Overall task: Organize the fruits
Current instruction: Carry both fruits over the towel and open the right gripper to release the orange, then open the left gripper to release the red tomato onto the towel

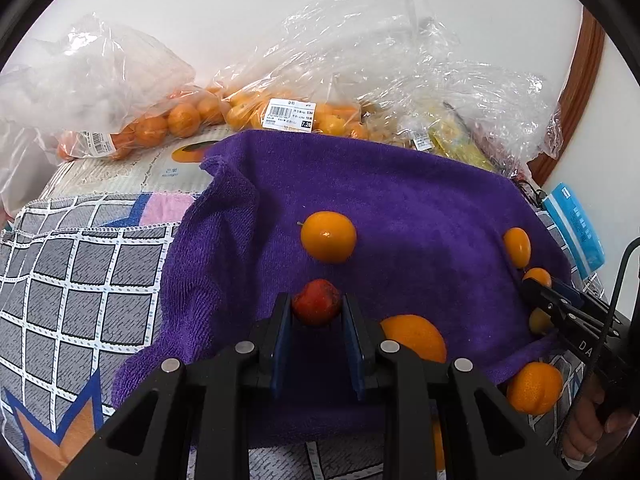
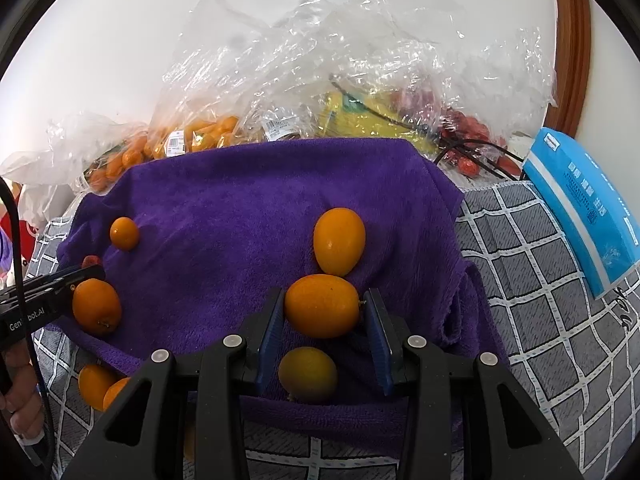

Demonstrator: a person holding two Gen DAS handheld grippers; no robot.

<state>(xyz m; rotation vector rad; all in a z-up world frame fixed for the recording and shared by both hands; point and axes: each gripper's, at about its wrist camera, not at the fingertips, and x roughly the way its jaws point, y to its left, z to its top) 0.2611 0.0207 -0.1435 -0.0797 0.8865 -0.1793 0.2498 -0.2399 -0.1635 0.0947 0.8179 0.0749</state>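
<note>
Left tool (image 1: pixel 316 306) grips a small red fruit (image 1: pixel 316 301), its blue pads pressed to both sides, directly above the purple towel (image 1: pixel 400 200). Ahead of its tips lies a kumquat (image 1: pixel 328 237) with a short stem; to its right, partly behind the right finger, sits an orange fruit (image 1: pixel 416 336), and further right another (image 1: pixel 534 387) lies off the towel on the checked cloth (image 1: pixel 80 280).

Right tool (image 2: pixel 322 306) brackets an oval kumquat (image 2: pixel 321 306): the left pad touches it, the right pad shows a narrow gap, so a firm grip cannot be confirmed. A second kumquat (image 2: pixel 339 240) touches it just ahead; a third (image 2: pixel 307 374) lies between the fingers, nearer the camera. Beyond the towel stand clear bags of citrus (image 2: pixel 192 136); a blue packet (image 2: pixel 580 208) lies well to the right.
</note>
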